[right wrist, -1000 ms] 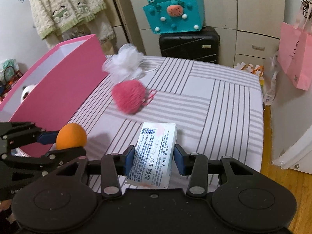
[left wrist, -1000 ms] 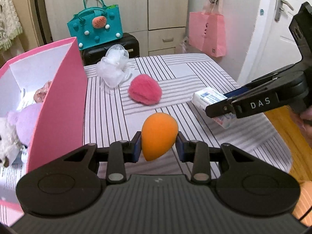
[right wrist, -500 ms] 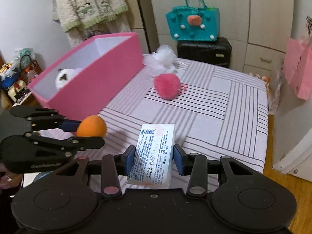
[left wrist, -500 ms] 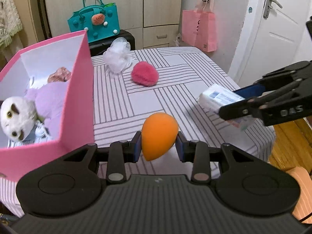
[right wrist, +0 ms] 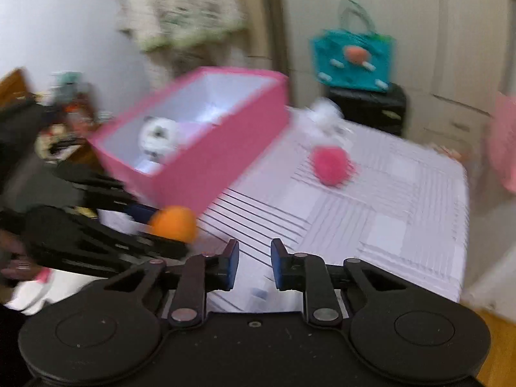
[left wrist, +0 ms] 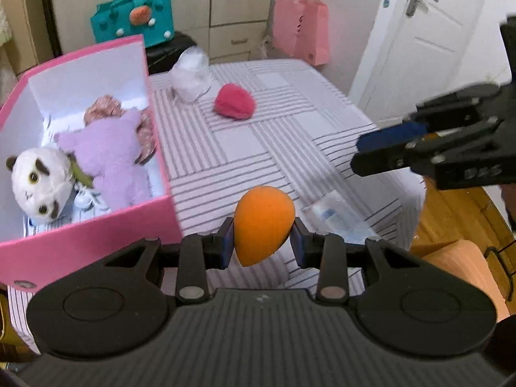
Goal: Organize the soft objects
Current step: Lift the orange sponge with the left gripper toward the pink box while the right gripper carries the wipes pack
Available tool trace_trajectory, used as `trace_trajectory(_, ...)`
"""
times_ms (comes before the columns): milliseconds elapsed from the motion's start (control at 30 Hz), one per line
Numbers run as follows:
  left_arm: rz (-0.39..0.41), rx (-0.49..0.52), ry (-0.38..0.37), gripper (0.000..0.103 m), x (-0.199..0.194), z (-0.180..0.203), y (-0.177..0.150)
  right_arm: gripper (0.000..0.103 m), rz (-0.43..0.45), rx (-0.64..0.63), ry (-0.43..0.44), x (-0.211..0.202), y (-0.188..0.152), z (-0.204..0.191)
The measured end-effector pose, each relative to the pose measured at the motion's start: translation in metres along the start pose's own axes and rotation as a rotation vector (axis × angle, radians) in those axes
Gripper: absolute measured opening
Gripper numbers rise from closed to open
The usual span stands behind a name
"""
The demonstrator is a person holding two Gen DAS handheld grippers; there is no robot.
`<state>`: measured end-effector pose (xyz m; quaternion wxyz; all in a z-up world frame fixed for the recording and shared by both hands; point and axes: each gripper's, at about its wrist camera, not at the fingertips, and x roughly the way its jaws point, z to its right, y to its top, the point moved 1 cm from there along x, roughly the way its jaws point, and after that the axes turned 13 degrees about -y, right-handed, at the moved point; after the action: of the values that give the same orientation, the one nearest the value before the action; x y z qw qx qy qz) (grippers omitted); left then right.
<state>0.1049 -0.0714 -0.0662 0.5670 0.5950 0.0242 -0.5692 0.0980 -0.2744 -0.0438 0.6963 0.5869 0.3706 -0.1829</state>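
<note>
Left hand-held gripper [left wrist: 262, 246] clamped on orange sponge [left wrist: 262, 222], just beside pink box [left wrist: 96, 242] at its 3 o'clock. Right hand-held gripper [right wrist: 254, 266] closing, empty; tissue pack [left wrist: 338, 217] on counter [left wrist: 290, 135].

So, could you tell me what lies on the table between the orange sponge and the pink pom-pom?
Nothing: in the left wrist view, only bare striped tablecloth runs from the orange sponge to the pink pom-pom. The tissue pack lies off to the sponge's right.

Matte black left gripper [left wrist: 261, 242]: blue pads, round silver screws, ribbed grey housing. Same build on right gripper [right wrist: 254, 258], blurred white lettering along one side.
</note>
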Motion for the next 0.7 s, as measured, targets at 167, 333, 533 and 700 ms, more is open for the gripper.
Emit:
trace_trajectory(167, -0.006, 0.022, -0.024, 0.035, 0.001, -0.004, -0.004, 0.041, -0.11, 0.071, 0.026, 0.014, -0.02, 0.005)
trace_trajectory(333, 0.008, 0.049, -0.035, 0.035, -0.001, -0.005, 0.003, 0.06, -0.196, 0.044, -0.028, 0.029, -0.029, -0.009)
trace_trajectory(533, -0.01, 0.061, -0.048, 0.035, 0.0, -0.008, 0.005, 0.061, -0.293, 0.069, -0.069, 0.056, -0.036, -0.012)
trace_trajectory(700, -0.049, 0.018, -0.08, 0.035, 0.002, -0.018, 0.005, 0.05, -0.236, -0.089, -0.099, 0.058, -0.041, -0.029)
